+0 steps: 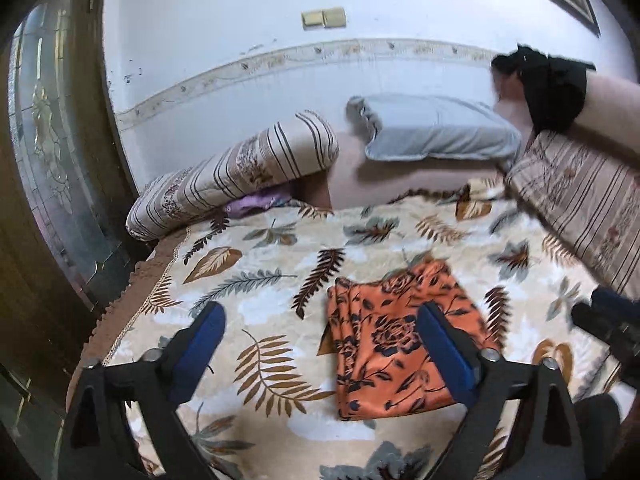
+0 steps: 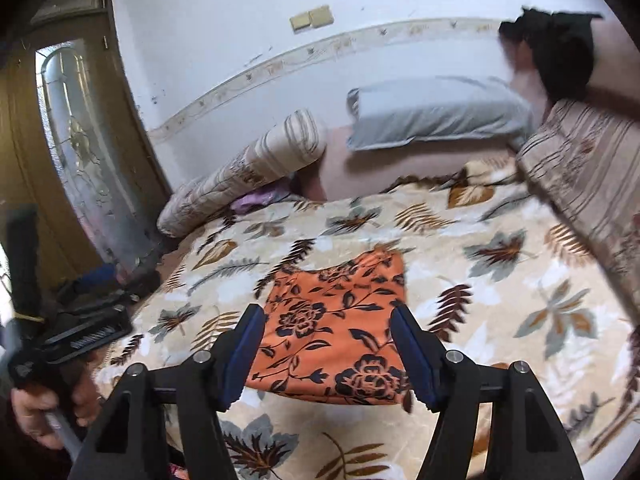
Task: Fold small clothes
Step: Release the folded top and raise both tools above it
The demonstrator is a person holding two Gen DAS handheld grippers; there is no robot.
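Jaws apart above folded orange garment point(image 2: 336, 332)

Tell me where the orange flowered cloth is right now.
The orange flowered cloth lies folded on the leaf-print blanket, mid-bed in both wrist views, ahead of the open tools and nearer than the grey pillow.

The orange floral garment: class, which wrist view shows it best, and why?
The right wrist view: the orange floral garment lies centred and almost wholly visible on the leaf-print blanket. In the left wrist view, a blue finger covers part of it.
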